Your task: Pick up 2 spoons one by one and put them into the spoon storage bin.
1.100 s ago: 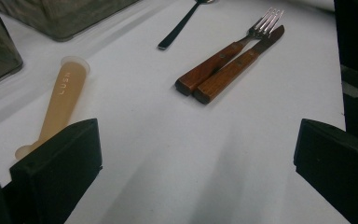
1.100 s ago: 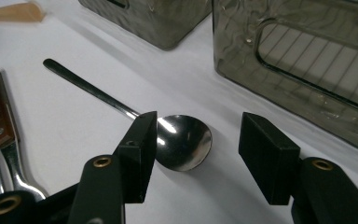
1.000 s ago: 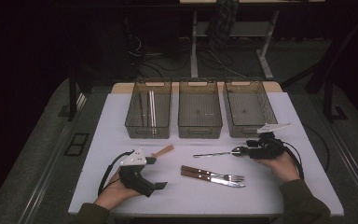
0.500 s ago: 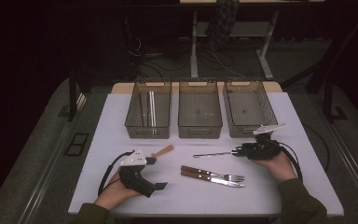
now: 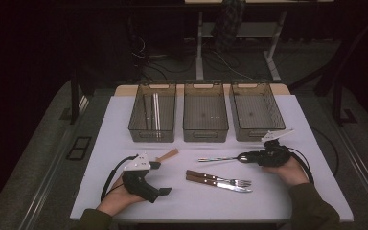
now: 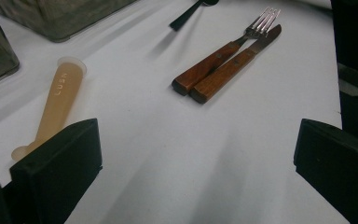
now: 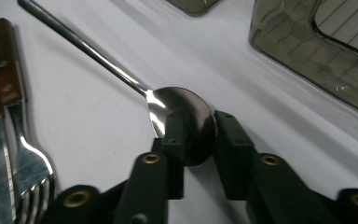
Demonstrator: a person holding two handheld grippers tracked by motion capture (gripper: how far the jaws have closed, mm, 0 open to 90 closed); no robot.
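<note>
Near the bench's right edge, my right gripper [image 7: 193,140] is closing its jaws on the bowl of the spoon [image 7: 121,77]: thin, stiff, slippery steel, lying flat. My left gripper [image 5: 146,179] is resting open.

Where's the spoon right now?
In the high view the spoon lies on the table's right half, before the right bin, beyond the fork; its bowl sits between the right gripper's jaws.

Fork [image 5: 219,179] beside knife [image 5: 218,184]; three bins [image 5: 205,113]; beige stick [image 5: 167,155].
</note>
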